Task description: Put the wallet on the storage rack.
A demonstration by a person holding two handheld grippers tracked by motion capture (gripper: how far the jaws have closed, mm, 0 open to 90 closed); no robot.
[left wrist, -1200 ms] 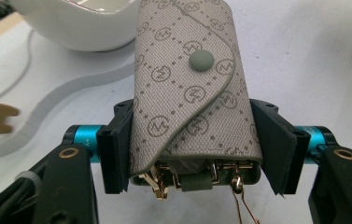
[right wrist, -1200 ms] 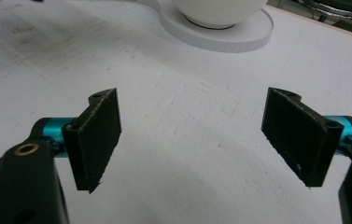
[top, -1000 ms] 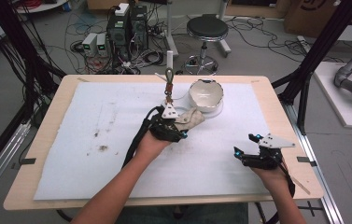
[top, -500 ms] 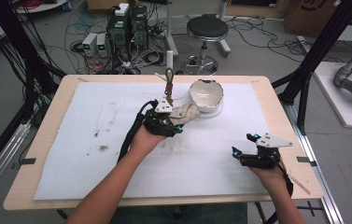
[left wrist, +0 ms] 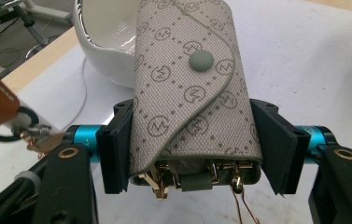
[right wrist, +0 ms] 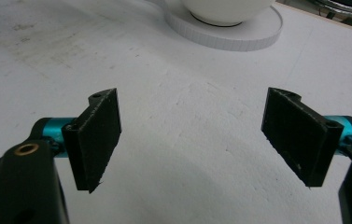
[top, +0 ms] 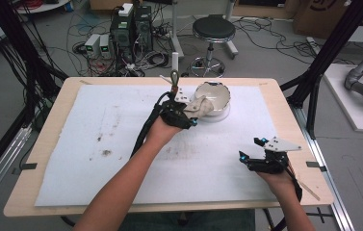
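Now my left tongs (left wrist: 194, 154) pinch a beige monogrammed snap-flap key pouch (left wrist: 190, 88) beside the white ceramic bowl (top: 213, 96); my right tongs (right wrist: 197, 140) hover spread over the worktop (top: 63, 144).

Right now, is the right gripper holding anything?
No, the right gripper is open with only bare white table cover between its jaws.

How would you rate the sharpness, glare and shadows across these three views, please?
High view: soft and low in detail, evenly lit, with faint shadows on the white mat. Left gripper view: the key pouch in the left tongs is crisp; the white bowl shows glare on its glaze. Right gripper view: the open right tongs are sharp, with a soft shadow on the mat beneath them.
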